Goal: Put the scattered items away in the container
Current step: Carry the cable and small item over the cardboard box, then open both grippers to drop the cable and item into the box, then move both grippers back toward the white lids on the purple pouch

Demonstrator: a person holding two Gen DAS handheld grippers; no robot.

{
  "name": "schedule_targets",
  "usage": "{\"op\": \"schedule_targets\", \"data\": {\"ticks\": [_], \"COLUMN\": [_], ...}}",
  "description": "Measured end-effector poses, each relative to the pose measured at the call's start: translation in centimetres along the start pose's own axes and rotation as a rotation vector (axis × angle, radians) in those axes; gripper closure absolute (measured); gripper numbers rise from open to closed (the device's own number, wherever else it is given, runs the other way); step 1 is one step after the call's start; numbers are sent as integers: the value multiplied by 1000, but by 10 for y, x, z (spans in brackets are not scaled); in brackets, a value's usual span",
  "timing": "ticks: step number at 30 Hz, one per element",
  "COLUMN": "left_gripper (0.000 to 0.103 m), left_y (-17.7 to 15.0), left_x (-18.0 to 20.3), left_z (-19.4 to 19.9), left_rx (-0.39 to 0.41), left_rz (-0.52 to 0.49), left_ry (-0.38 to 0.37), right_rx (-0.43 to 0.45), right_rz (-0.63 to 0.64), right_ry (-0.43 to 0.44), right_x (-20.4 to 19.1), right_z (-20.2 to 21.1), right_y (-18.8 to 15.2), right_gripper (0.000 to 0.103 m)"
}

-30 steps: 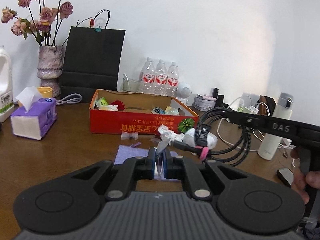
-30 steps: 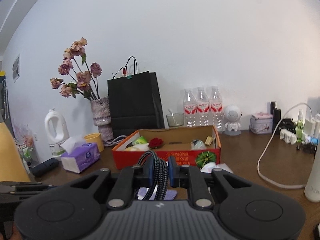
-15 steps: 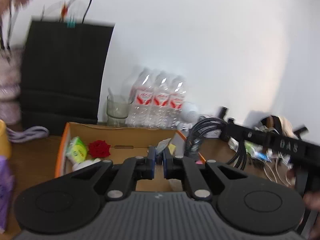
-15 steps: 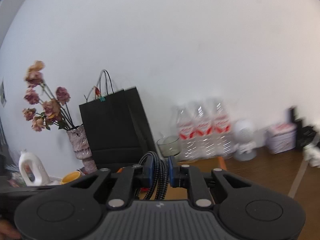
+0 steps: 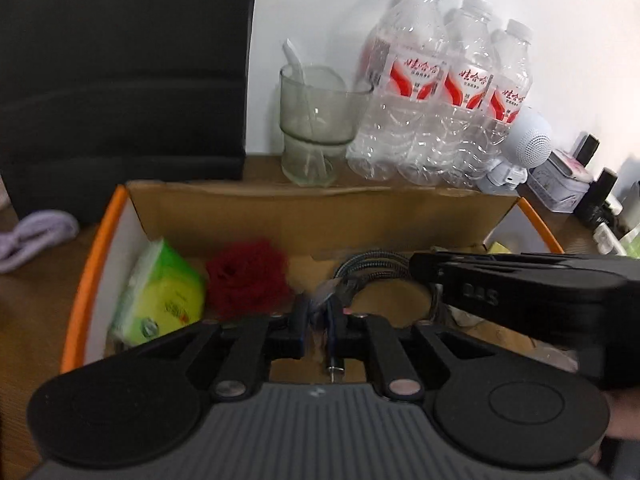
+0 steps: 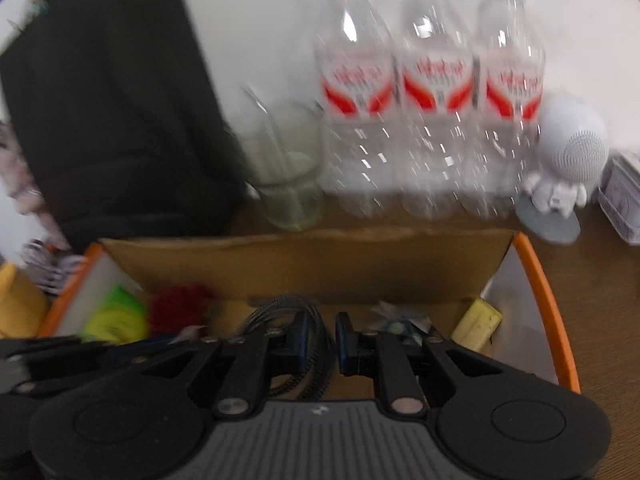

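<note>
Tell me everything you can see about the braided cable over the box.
The braided cable is a dark grey-black woven cord coiled into several loops. It sits above the cardboard box, its loops between the fingers of the right gripper, whose jaws are opening. In the left wrist view the coil arcs beside the red flower. One end runs towards the left gripper, also opening; any contact there is blurred.

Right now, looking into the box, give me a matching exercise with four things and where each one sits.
Things:
1. green tissue pack
2. red flower
3. braided cable
4. yellow block

Places:
A. between the right gripper's opening jaws
B. box's left end
C. box's right end
D. just right of the tissue pack

Pairs: 1-B, 2-D, 3-A, 4-C
</note>
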State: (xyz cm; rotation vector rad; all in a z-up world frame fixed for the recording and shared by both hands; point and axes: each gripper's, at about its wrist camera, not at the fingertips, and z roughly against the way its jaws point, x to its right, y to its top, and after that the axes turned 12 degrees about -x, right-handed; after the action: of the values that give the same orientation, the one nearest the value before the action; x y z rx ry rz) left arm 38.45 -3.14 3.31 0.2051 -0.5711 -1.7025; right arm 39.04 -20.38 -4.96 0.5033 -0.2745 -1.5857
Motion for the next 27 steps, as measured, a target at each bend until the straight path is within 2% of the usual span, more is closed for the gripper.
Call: {"op": "schedule_targets", "data": {"ticks": [1,2,3,4,8,10,12,15,19,23,27], "left_gripper": [59,37,32,32,16,12,5,4,3,0,0], "left_y": [1,1,0,-1,-11,-19,-30,-55,-97,-142,-186], "left_x": [-1,-2,-3,-2,-10,-12,-13,-11,0,11,18], "left_z": [0,3,9,17,52,64,74,93,130,161,181], "left_rx": [0,12,32,49,92,89,86,101,234,369,451], "left_rz": [1,0,-2,-6,23,24,39,46,25,22,10], "left_ry": [-13,-21,-24,-24,-30,1,34,58,109,155,136], "right_rx": [-20,-22,-12,2,26,15,-4,-1,71,176,279], "right_rz": [-30,-58,-72,-77,-42,-16,5,19,31,41,37], "right_ry": [0,15,33,45,44,23,0,-2,35,48,81], "right_x": [4,9,12,14,12,8,5,4,4,0,-2], "right_z": [-3,-3,1,7,40,54,65,86,120,149,174], "right_y": [2,2,1,0,-10,-16,-25,-43,-81,-125,-170], "right_gripper": [73,69,60,51,38,28,24,23,17,17,17]}}
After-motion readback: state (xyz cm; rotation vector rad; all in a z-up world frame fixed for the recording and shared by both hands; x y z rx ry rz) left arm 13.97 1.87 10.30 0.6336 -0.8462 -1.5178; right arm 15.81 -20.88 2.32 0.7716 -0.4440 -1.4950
